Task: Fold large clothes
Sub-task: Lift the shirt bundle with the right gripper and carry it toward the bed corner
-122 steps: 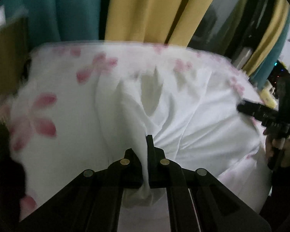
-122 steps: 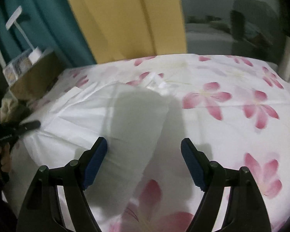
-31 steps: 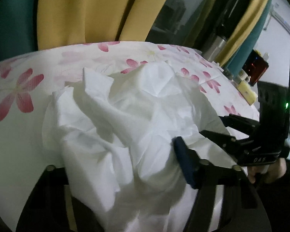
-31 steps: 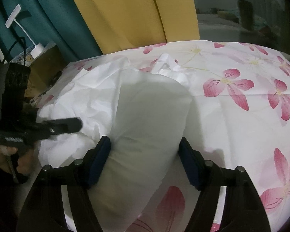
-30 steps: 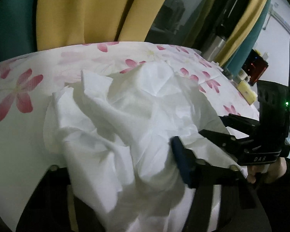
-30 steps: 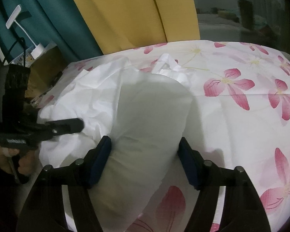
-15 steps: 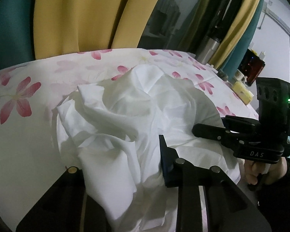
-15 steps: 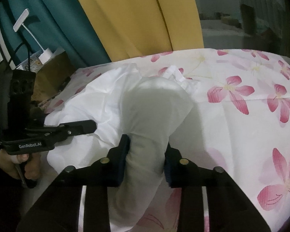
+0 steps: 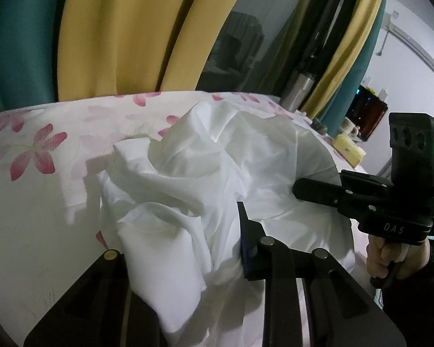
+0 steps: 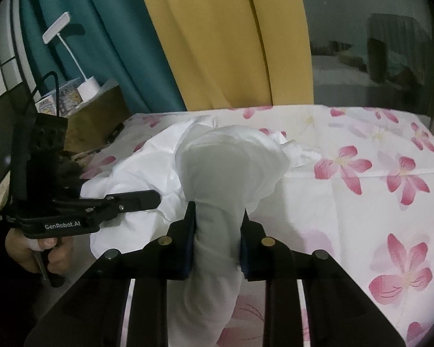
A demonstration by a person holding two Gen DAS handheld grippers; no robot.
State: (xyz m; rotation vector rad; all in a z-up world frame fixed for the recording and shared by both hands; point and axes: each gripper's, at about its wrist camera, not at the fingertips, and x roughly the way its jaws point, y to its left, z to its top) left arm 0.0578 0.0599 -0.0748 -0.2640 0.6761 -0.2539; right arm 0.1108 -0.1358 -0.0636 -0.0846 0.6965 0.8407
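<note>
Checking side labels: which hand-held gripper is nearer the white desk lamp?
Left. The left hand-held gripper is on the lamp's side of the white garment; the right hand-held gripper grips the garment farther away.

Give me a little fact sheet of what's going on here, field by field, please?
Surface: bed sheet with pink flowers
Garment: white cloth, crumpled in a heap, not yet folded
Left tool: closed on a bunch of the white cloth
Right tool: jaws just closed, pinching a thick roll of the same cloth
Backdrop: yellow curtain beside a teal curtain
Nearby: white desk lamp on a side shelf
</note>
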